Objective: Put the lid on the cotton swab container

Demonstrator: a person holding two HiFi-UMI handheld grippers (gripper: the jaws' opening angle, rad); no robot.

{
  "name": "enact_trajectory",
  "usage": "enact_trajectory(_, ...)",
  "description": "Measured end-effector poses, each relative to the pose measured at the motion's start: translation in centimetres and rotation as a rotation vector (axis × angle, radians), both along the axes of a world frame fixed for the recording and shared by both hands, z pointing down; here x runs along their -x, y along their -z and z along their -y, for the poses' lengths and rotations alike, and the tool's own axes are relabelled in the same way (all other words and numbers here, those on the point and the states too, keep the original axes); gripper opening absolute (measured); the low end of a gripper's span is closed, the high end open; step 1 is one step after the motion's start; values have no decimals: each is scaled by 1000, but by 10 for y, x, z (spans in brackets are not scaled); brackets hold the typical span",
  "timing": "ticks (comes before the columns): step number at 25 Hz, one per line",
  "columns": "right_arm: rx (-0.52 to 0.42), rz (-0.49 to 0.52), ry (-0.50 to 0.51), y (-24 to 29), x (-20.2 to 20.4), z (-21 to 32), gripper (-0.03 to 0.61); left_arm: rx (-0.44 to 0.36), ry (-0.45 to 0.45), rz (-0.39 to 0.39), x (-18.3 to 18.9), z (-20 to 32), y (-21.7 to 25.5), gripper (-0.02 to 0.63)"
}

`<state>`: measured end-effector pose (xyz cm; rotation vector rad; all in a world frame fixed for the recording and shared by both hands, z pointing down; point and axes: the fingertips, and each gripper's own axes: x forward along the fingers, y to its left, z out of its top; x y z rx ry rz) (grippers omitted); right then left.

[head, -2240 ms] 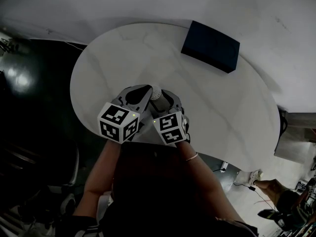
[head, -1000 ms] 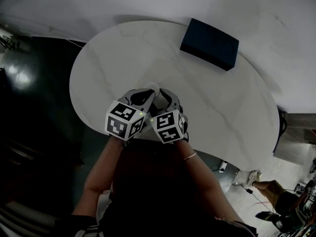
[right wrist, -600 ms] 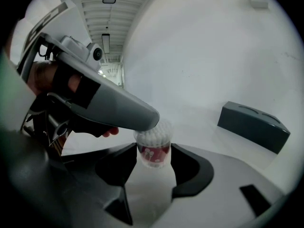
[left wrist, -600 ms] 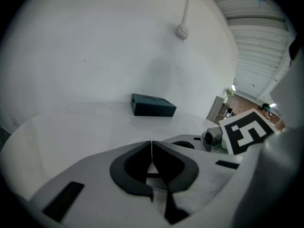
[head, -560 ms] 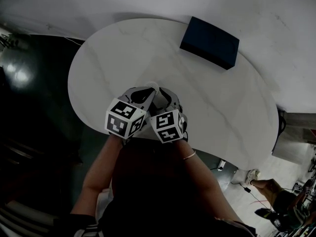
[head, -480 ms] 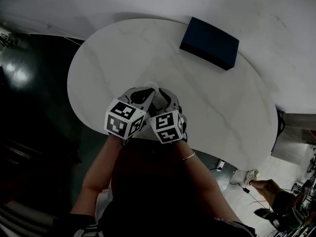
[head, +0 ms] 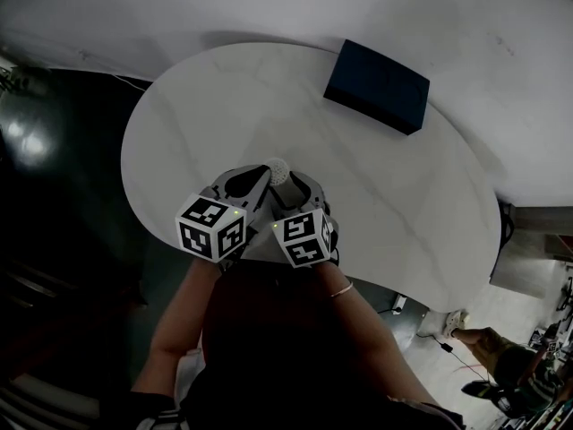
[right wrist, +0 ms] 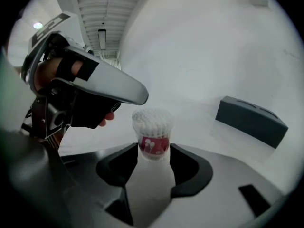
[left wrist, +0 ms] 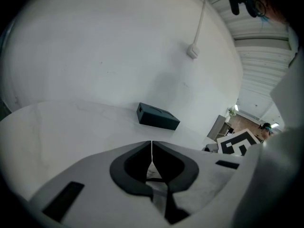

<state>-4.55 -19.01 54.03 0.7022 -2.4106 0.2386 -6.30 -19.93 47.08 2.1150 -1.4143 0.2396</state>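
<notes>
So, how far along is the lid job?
In hand: the right gripper has the cotton swab container upright between its jaws, which are closing on it. The left gripper is shut, empty. Done or left: no loose lid shows; whether a clear one sits on top, I cannot tell.

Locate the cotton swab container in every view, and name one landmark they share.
Head view: cotton swab container left of centre, near the white table's front edge.
Left gripper view: not in it.
Right gripper view: the container at centre, between the right gripper's closing jaws.
Shared landmark: the dark blue box, at the table's far side in all three.
</notes>
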Motion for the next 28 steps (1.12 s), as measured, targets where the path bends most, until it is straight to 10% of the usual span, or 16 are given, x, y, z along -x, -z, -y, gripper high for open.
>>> enact_trajectory(28,64,66,-220,26,-11,-32,224,-2,-53,-28,57,-24,-5,25)
